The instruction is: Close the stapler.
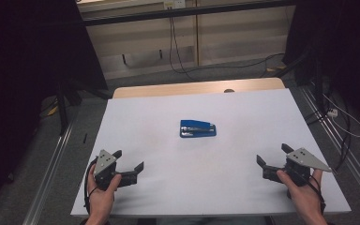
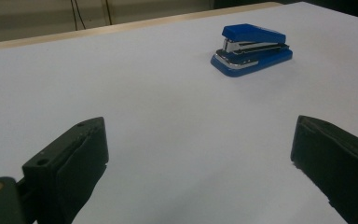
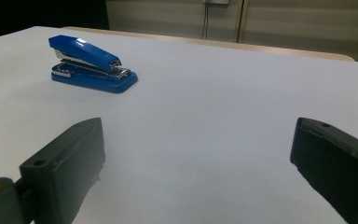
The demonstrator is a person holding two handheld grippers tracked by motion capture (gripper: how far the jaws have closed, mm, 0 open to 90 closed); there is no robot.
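Fingers (image 2: pixel 81 154) of the left gripper (image 1: pixel 130 159) stand wide apart with nothing between them, and those of the right gripper (image 1: pixel 273 155) are spread just as wide and empty. Both grippers hover low near the front corners of the worktop (image 1: pixel 243 117), well apart from each other. The stapler (image 1: pixel 197 128) lies closed and flat near the middle of the worktop, well ahead of both and between their lines of reach. The step in hand looks like an approach. A good grasp would bring one gripper in low, turn it so its fingers straddle the stapler's narrow sides, and close only once centred on the body, so it does not skid on the smooth sheet.
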